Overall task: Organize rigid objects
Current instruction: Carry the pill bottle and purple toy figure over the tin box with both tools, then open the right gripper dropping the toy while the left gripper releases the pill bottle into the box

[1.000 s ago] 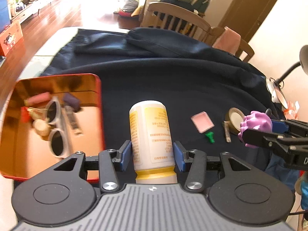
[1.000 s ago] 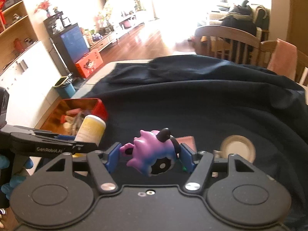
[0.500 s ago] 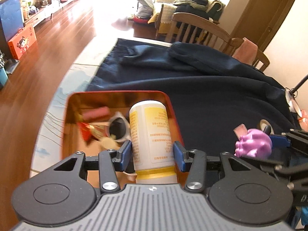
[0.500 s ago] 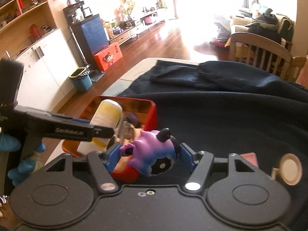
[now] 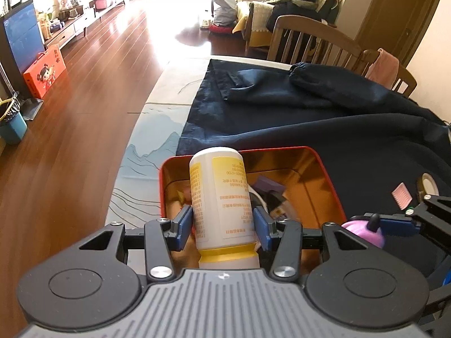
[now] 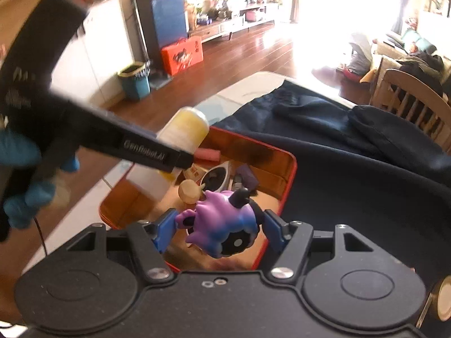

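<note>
Left gripper (image 5: 222, 226): clamped on the white-and-yellow bottle (image 5: 221, 197), blue pads squeezing its sides, cap end toward the camera. Makes sense, a round bottle rolls otherwise.

Right gripper (image 6: 215, 226): pinched around the purple spiky toy (image 6: 222, 226), held by its flanks since the spikes don't leave much else to grab.

Where stuff was: both items hung over the red tin (image 5: 327, 169), which already had sunglasses (image 6: 218, 176) and other small bits in it. Looked like a double drop-off to me.

Left behind: pink comb (image 5: 401, 198) and tape roll (image 5: 428, 184), on the dark cloth (image 5: 338, 118) beside the tin.

Vs a second earlier: the tin sat off to the left of the bottle; now it was right under both grippers. Grips hadn't changed.
</note>
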A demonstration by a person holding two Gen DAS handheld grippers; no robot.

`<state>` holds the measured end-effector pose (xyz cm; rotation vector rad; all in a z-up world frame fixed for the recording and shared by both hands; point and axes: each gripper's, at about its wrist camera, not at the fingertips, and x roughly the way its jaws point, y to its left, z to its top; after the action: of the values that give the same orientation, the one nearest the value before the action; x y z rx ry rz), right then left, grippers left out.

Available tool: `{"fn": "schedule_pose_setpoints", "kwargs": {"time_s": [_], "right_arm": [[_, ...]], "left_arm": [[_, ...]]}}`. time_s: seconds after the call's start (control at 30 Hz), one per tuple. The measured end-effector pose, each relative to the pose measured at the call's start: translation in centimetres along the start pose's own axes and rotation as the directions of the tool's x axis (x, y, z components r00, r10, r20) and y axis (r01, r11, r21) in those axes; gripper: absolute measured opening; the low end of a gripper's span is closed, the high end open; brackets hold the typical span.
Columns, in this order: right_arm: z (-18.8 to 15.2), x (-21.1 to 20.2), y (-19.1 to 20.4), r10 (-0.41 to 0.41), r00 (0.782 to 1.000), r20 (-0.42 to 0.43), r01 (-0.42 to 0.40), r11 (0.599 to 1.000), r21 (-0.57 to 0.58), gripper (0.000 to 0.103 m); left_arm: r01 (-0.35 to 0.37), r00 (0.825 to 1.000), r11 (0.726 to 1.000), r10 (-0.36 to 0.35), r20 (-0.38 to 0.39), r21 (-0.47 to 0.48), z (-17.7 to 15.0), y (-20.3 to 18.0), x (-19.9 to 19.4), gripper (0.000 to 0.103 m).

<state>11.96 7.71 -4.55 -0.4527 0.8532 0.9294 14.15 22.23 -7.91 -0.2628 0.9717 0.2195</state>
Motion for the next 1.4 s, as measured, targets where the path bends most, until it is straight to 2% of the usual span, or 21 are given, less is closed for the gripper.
{"fn": "schedule_pose_setpoints", "kwargs": {"time_s": [0.4, 0.53, 0.8, 1.1, 1.33, 1.4], "right_arm": [[-0.2, 2.4, 1.1, -0.006, 0.996, -0.084, 0.003, 1.000, -0.028, 0.065], [-0.4, 2.8, 1.1, -0.005, 0.995, -0.102, 0.003, 1.000, -0.022, 0.065], [-0.9, 3.6, 0.3, 0.008, 0.992, -0.124, 0.001, 0.998, 0.067, 0.065], [-1.1, 3.6, 0.6, -0.001, 0.993, -0.117, 0.010, 0.997, 0.081, 0.066], [-0.9, 2.5, 0.3, -0.004, 0.996, -0.088, 0.013, 0.995, 0.101, 0.068], [-0.9, 1.9, 0.2, 0.004, 0.997, -0.076, 0.005, 0.994, 0.110, 0.069]], "left_arm": [[0.020, 0.999, 0.999, -0.019, -0.037, 0.037, 0.1, 0.5, 2.0, 0.046], [0.018, 0.999, 1.000, -0.016, -0.050, 0.022, 0.0, 0.9, 2.5, 0.046], [0.019, 0.999, 1.000, -0.017, -0.050, 0.020, -0.1, 1.4, 3.2, 0.044], [-0.011, 0.999, 0.999, 0.013, -0.045, 0.036, -0.2, 1.0, 3.0, 0.045], [-0.009, 0.999, 1.000, 0.009, -0.044, 0.004, -0.2, 1.5, 2.6, 0.045], [-0.002, 0.999, 1.000, 0.002, -0.040, -0.005, -0.3, 1.4, 2.4, 0.050]]}}
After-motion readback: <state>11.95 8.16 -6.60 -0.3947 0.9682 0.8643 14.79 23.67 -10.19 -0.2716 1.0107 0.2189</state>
